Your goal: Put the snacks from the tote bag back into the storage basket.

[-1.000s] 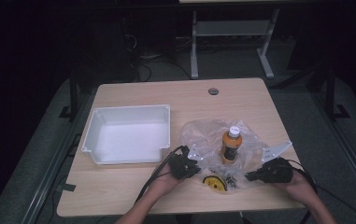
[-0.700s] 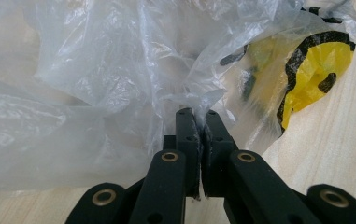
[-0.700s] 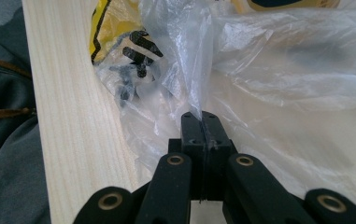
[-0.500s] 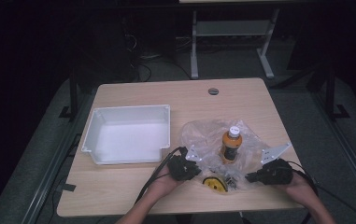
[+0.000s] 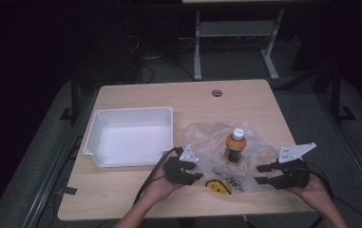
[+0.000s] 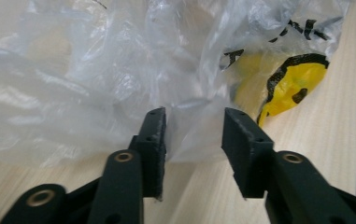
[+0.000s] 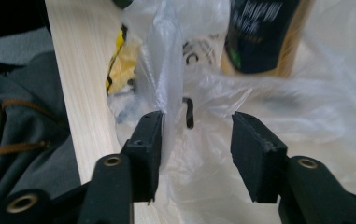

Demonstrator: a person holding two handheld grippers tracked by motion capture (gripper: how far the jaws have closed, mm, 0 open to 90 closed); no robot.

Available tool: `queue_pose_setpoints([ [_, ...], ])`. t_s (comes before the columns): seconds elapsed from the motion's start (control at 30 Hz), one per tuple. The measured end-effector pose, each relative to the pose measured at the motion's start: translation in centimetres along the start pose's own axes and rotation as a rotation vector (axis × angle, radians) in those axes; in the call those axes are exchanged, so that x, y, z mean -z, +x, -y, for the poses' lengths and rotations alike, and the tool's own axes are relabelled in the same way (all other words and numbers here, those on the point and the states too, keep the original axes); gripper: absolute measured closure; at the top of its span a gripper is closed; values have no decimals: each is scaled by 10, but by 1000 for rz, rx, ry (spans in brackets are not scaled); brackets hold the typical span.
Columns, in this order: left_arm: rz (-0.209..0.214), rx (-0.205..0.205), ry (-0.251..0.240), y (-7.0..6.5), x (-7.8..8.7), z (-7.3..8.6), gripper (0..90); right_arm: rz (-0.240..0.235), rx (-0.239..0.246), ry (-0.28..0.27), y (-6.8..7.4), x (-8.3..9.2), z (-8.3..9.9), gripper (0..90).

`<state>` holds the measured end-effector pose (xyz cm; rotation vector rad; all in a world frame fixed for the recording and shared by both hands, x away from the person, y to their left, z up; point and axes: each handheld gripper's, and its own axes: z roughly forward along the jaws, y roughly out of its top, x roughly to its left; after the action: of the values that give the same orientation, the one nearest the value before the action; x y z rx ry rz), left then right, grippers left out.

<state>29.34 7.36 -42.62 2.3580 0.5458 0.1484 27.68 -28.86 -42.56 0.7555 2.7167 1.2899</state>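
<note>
Near the bench's front edge, both my grippers, left (image 5: 198, 170) and right (image 5: 260, 174), have just been opening, fingers half apart, flimsy bag (image 6: 96, 79) film loose between them. It's slippery, so I'd pinch bunched edges.

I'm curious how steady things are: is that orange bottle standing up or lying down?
Upright. The orange bottle stands on the clear plastic bag, its white cap pointing up.

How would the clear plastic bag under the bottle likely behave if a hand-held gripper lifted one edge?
Probably floppy: the plastic bag lies crumpled in loose folds. Likely light and slippery, being thin and glossy. Lifting might tip the upright bottle standing on it.
</note>
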Motion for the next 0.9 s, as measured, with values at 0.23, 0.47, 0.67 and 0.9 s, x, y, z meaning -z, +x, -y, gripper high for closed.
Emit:
queue_pose_setpoints([
  [0.23,-9,20,-35,2,18,3,532,27,0,-52,1,17,-6,458],
  [0.47,-25,25,-42,2,30,10,519,57,-5,-58,0,27,-13,424],
  [0.67,-39,35,-46,4,38,18,505,71,-8,-65,-4,31,-18,381],
  [0.9,-56,59,-63,7,48,30,484,79,-8,-72,-7,34,-27,345],
])
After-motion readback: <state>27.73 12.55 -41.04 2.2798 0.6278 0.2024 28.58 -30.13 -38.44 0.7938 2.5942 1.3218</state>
